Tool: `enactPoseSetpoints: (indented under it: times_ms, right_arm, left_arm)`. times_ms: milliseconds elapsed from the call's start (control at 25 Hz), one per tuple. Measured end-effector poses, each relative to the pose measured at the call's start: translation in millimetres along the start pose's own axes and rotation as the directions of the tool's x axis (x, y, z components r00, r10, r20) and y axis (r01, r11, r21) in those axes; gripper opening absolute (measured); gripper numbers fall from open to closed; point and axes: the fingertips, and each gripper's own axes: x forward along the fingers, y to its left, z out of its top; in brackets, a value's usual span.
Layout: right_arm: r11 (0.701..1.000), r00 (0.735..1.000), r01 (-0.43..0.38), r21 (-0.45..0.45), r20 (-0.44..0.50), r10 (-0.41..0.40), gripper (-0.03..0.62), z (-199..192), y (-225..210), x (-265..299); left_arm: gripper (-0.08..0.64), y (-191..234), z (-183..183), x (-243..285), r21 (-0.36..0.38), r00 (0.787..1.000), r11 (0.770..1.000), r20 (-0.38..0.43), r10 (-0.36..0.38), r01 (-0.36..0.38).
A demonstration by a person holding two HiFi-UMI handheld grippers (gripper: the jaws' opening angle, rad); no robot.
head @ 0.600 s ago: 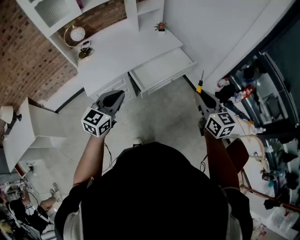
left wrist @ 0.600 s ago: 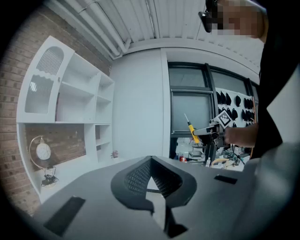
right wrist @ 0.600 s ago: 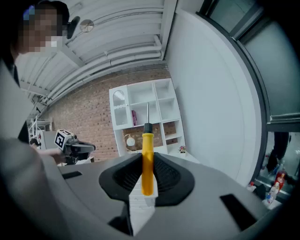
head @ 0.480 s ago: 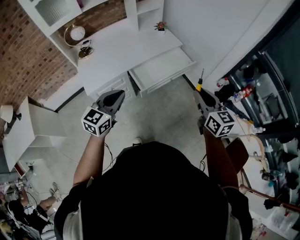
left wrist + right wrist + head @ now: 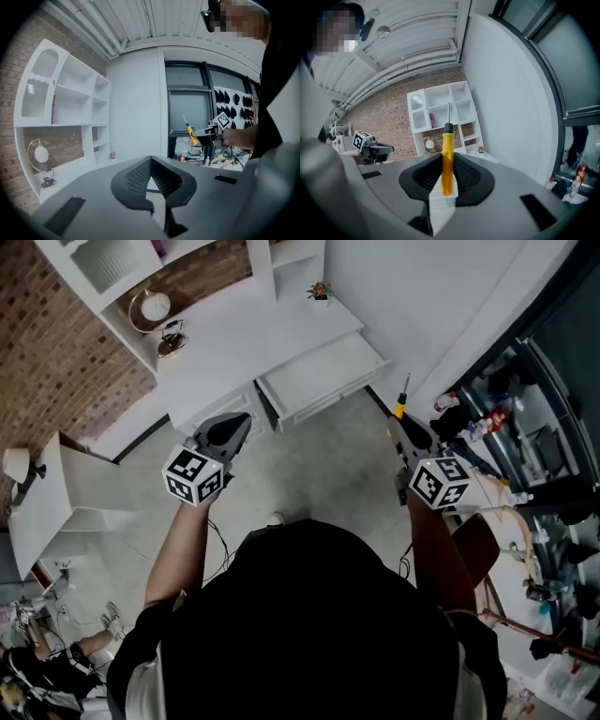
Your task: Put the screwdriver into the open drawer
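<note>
— While the right gripper (image 5: 405, 427) is pinched on the screwdriver (image 5: 447, 157), where does the tool stand relative to the drawer (image 5: 323, 381)?

— Well apart. The tool is up in the air on the right, shaft pointing far. The drawer is pulled out of the white desk (image 5: 239, 338), farther off and to the left. The jaws are closed narrow on the lower half of the yellow handle. The rest of the handle and the whole thin metal shaft stick out past the fingertips.

— Left gripper (image 5: 234, 425)?

— Fingertips together, nothing between them. It is held in the air on the left, touching nothing.

— Step in hand, as I judge it: carry across, then lower. Advice?

— Bring the tool over the middle of the drawer, lay it flat along the long side, and get low before letting go. The round handle looks like smooth hard plastic. On a flat painted bottom it will likely roll, and a drop would bounce it. The ribbed pads hold a round section on two lines only, so I would avoid quick wrist turns.

— Drawer itself?

— Shallow, wide and white, with low walls; it looks bare inside. Enough room lengthwise, by my estimate.
</note>
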Motion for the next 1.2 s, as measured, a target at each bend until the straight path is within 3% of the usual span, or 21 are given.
enactPoseSetpoints:
  times_ms: [720, 1200]
  right_arm:
    - [1.000, 1.000, -0.014, -0.019, 0.013, 0.015, 0.084, 7, -3, 8]
    - [1.000, 1.000, -0.002, -0.012, 0.000, 0.002, 0.084, 6, -11, 44]
  left_arm:
    - [0.015, 3, 1, 12, -0.006, 1.000, 1.000, 0.002, -0.002, 0.002]
    - [0.015, 38, -9, 40, -0.010, 0.999, 1.000, -0.019, -0.026, 0.026]
